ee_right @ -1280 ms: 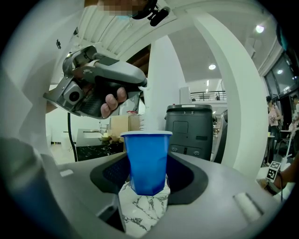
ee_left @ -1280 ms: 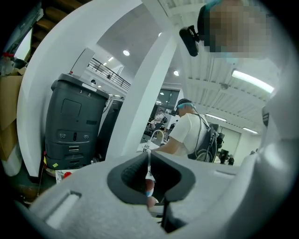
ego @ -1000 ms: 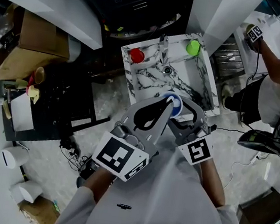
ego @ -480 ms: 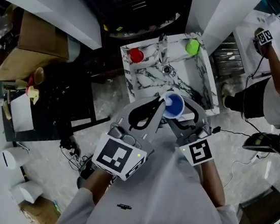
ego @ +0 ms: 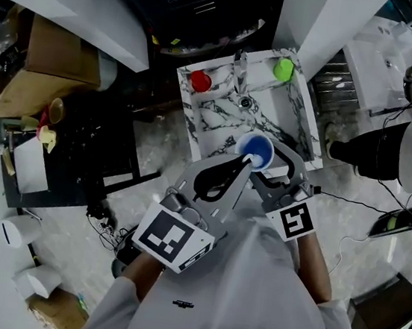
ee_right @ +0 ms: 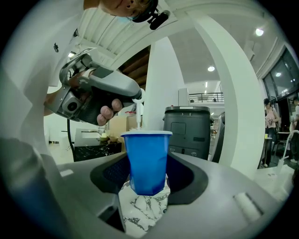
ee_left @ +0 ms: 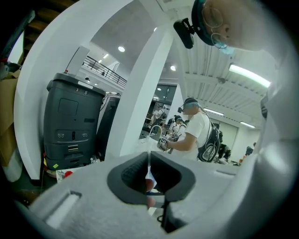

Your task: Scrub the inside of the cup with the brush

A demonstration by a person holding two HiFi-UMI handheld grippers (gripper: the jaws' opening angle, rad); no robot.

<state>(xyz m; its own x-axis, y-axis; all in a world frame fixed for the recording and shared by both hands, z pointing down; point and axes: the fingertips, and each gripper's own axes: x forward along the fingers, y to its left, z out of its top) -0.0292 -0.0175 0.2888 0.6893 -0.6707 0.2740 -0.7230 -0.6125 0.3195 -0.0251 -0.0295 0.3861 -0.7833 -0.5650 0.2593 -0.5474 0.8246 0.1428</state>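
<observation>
My right gripper (ee_right: 148,179) is clamped on the blue cup (ee_right: 147,156), held over the sink (ego: 188,127) near its front edge, mouth up; my left gripper (ee_left: 148,175) pinches the thin brush (ee_left: 148,164), shaft seemingly aimed into that mouth, so I'd stroke along the cup's axis

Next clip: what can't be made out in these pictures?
Bristles of the brush: right gripper view, hidden by the blue cup's wall.
Cup's inside: head view, too small, partly covered by the left gripper.
Contact between brush and cup: left gripper view, blocked by that gripper's fingers.
</observation>
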